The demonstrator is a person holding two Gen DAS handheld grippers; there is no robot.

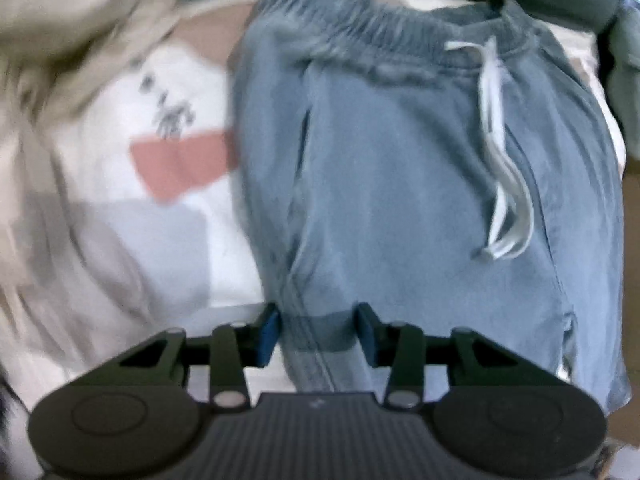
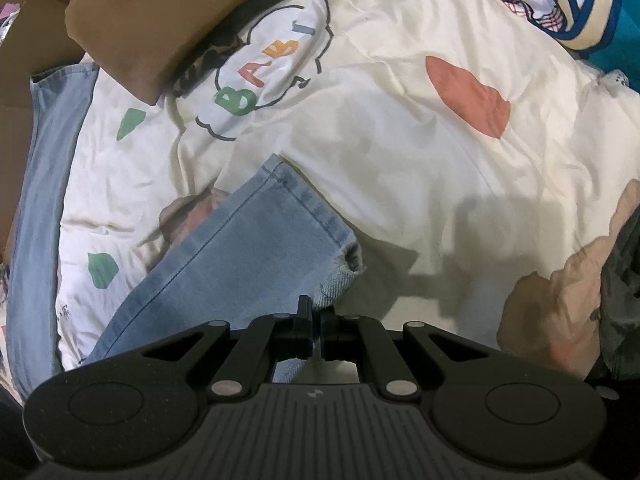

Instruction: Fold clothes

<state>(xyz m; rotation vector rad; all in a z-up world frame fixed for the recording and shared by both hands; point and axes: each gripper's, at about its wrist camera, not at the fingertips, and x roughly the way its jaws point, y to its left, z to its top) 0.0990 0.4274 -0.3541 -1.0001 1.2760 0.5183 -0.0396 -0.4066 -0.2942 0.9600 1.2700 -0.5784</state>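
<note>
Ahead and to the right of the right gripper (image 2: 316, 332) the cream bedsheet (image 2: 400, 152) lies bare and passable. A brown cushion (image 2: 160, 28) blocks the far left. Ahead of the left gripper (image 1: 318, 334), jeans (image 1: 400, 184) cover everything; a beige garment (image 1: 60, 60) bunches far left.

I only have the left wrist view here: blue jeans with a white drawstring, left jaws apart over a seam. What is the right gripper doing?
Observer: The right gripper is shut on the frayed hem of a jeans leg.
Operator: Is that leg lying flat?
Observer: Mostly; it runs slantwise across the cream bedsheet, with only the corner at the gripper pinched.
Operator: Anything else near that end?
Observer: A brown cushion lies at the far end of the sheet, apart from the leg.
Operator: Any print on the sheet there?
Observer: Yes, a cloud outline with coloured letters, beside the cushion.
</note>
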